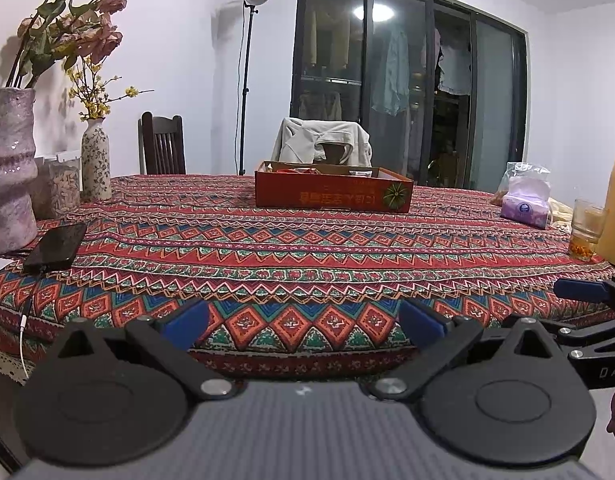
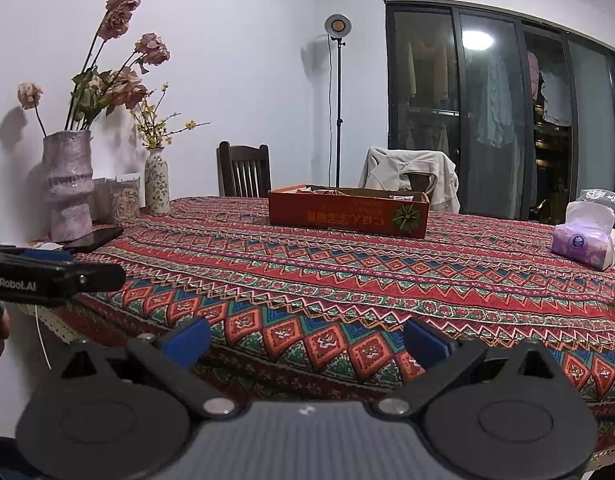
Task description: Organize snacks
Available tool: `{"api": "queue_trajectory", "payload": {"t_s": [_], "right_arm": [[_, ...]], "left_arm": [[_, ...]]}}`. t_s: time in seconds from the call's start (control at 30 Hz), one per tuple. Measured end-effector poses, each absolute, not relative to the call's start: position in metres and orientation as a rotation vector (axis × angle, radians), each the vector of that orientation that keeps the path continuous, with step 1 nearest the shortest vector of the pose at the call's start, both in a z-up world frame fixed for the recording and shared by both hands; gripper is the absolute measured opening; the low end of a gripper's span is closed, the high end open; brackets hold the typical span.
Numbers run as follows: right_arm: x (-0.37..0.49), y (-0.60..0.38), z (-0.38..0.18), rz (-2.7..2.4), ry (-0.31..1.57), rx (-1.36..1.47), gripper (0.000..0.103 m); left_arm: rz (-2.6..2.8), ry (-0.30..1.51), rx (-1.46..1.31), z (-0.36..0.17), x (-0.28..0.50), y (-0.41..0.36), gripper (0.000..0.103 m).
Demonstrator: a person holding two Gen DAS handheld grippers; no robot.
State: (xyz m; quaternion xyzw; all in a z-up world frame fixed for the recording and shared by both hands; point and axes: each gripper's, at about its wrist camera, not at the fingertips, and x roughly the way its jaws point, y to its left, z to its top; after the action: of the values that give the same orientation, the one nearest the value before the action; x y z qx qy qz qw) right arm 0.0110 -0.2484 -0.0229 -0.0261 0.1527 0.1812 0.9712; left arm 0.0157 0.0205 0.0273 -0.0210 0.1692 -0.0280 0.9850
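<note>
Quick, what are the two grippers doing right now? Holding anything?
Left gripper: open, holding nothing.
Right gripper: open, holding nothing.

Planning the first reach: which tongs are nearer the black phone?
Left. The left tongs sit at the near table edge with the black phone just ahead to their left. The right tongs are further right, past the left ones.

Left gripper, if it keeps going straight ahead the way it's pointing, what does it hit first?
Probably the red box. The left gripper is open at the table's near edge, aimed over bare tablecloth toward it. Depth is hard to judge, so it might skim the cloth first.
</note>
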Motion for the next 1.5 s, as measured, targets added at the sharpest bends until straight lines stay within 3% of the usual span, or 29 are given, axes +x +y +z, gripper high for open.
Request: {"api": "queue_trajectory", "payload": {"t_s": [1.5], "right_arm": [[0.0088, -0.2502, -0.0237, 0.388, 0.3, -0.034, 0.103]], "left_arm": [[-0.067, 0.347, -0.043, 0.0277, 0.0144, 0.0193, 0.103]]}}
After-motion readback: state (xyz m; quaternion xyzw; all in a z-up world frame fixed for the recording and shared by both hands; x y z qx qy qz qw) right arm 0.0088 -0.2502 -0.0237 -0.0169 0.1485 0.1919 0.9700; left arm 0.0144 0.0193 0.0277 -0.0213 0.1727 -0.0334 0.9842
